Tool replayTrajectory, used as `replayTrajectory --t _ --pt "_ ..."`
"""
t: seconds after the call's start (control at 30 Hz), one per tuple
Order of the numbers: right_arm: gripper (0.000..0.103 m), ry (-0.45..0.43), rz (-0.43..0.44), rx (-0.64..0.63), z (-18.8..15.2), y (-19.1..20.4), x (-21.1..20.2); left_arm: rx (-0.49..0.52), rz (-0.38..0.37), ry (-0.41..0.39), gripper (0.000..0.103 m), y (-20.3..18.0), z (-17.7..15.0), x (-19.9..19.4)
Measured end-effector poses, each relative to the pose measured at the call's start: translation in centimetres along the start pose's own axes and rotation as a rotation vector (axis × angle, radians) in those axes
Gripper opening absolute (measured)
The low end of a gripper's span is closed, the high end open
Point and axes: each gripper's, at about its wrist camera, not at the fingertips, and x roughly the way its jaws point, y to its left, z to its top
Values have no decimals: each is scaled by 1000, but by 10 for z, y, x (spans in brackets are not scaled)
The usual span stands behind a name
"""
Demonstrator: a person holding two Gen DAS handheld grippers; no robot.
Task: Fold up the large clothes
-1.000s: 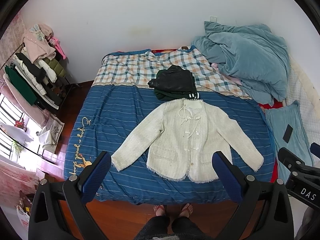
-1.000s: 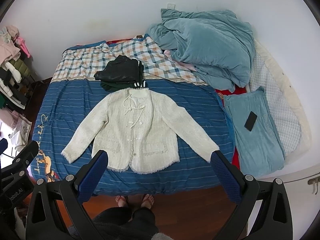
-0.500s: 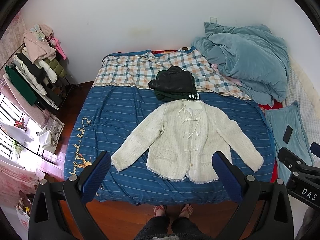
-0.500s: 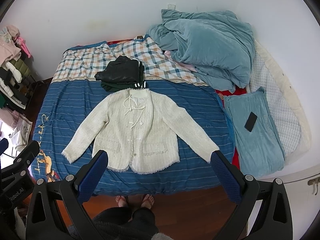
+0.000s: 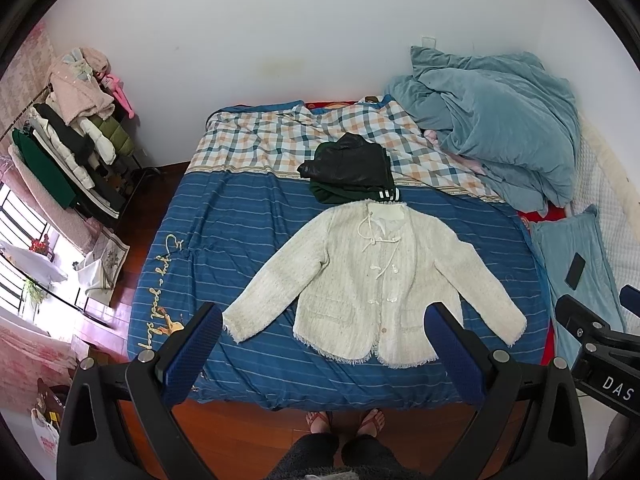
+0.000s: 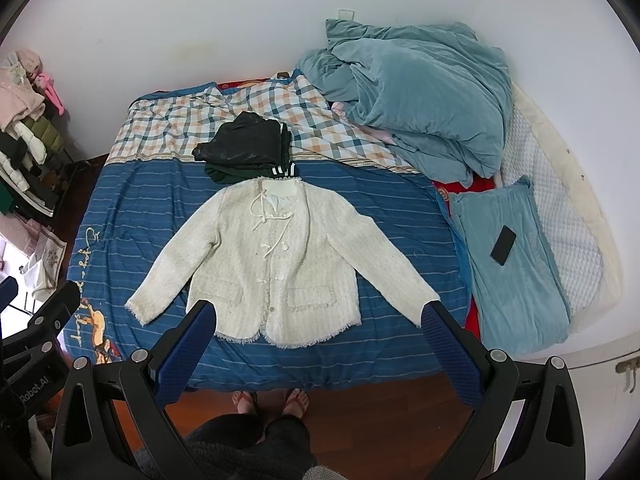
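Blue striped bed (image 5: 248, 240), cream jacket (image 5: 376, 276) spread flat, collar away, hem nearest. Left gripper (image 5: 324, 354) and right gripper (image 6: 320, 344) hovering above, jaws wide, empty. Sleeves angled out, one nearer each gripper.

Cream tweed jacket (image 5: 376, 280) (image 6: 276, 256) spread flat, front up, on the blue striped bedspread (image 5: 240, 240) at centre frame. Both sleeves angled outward and down toward the lower frame corners. Front closed, cord tie at the neckline, fringed hem nearest the bed's foot. Collar just touching a folded dark garment stack (image 5: 352, 168) above it.
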Motion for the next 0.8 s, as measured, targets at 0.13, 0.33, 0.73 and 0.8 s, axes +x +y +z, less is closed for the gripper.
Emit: replayTrajectory --t 0.13,0.33,0.73,0.8 --pt "103 0 1 0 0 -1 0 -5 -1 -2 103 2 1 -1" --pt "103 0 2 3 0 0 0 -5 -1 -3 103 1 1 -1" --pt "103 -5 -1 -5 6 8 -4 -10 -3 -12 103 2 7 -3" --pt "103 -6 -2 -4 5 8 -4 -11 -3 -14 103 1 8 -2"
